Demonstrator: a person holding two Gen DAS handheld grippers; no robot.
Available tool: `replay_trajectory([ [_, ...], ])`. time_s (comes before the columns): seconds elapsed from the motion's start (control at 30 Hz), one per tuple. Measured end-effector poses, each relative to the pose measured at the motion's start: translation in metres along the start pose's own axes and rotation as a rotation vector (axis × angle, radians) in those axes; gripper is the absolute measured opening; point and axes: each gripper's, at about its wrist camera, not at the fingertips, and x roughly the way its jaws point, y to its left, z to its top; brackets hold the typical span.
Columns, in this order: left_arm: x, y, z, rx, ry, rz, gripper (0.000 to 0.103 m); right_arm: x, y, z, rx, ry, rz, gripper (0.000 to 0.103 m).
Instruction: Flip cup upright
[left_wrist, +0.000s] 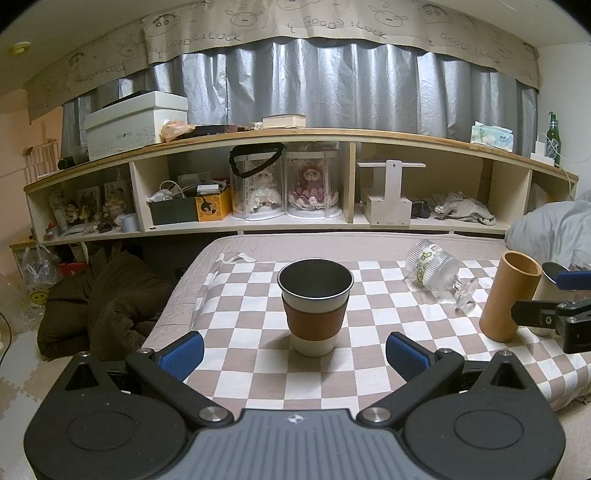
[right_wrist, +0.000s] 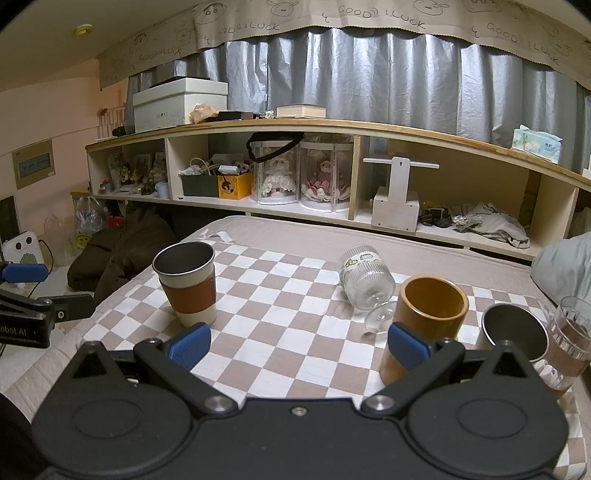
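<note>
On the checkered cloth (left_wrist: 258, 373) covering the bed, a ribbed glass goblet (right_wrist: 365, 282) lies on its side, foot just beside an upright bamboo cup (right_wrist: 424, 325). Sleeved steel cup (left_wrist: 315, 306) stands upright right in front of the left gripper (left_wrist: 294, 352), whose fingers are spread wide, holding nothing. Right gripper (right_wrist: 298, 345) is the same deal, fingers apart and empty. Two more cups sit at the right edge.
</note>
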Motion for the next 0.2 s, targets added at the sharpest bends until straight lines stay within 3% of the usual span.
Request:
replay_trajectory([
  [0.2, 0.0, 0.0001, -0.0008, 0.001, 0.002, 0.002, 0.103, -0.0002, 0.0004, 0.0, 0.001, 0.0, -0.001, 0.103],
])
